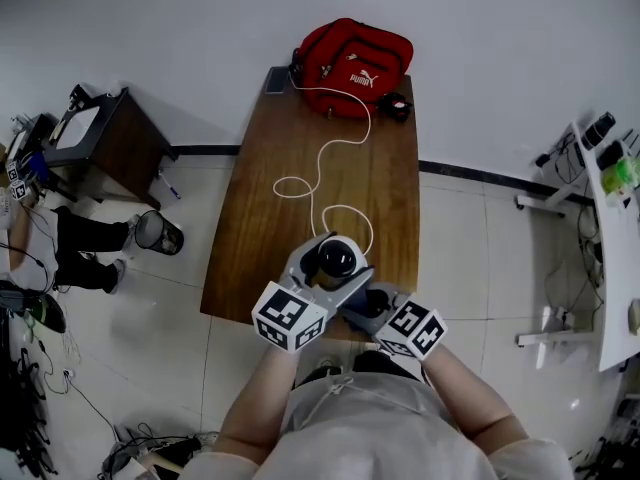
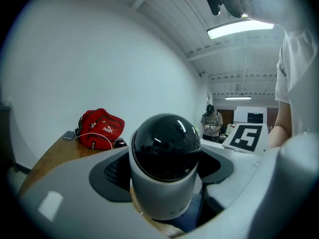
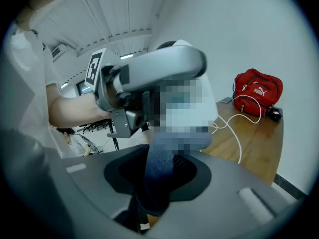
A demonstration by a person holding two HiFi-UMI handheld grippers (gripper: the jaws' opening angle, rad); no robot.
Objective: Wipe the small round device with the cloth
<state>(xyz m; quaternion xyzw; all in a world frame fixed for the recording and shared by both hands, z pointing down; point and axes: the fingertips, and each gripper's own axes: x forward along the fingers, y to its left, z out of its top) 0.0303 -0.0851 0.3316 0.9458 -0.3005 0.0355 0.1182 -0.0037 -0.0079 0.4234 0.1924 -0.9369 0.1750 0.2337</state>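
The small round device [image 1: 336, 258], a white body with a glossy black dome, is held above the near edge of the wooden table [image 1: 255, 238]. My left gripper [image 1: 330, 270] is shut on the device [image 2: 166, 168], one jaw on each side of its white body. My right gripper [image 1: 372, 303] comes in from the right and is shut on a dark blue cloth [image 3: 158, 176]. The cloth's upper end lies against the underside of the device [image 3: 189, 108], and a strip of the cloth [image 2: 188, 219] shows below the device's base. The left gripper's arm [image 3: 149, 68] crosses the right gripper view.
A red bag [image 1: 352, 65] lies at the table's far end, with a phone [image 1: 276, 80] and a small black object [image 1: 398, 106] beside it. A white cable [image 1: 325, 168] snakes from the bag to the device. A dark side table [image 1: 110, 143] and a bin [image 1: 158, 232] stand left.
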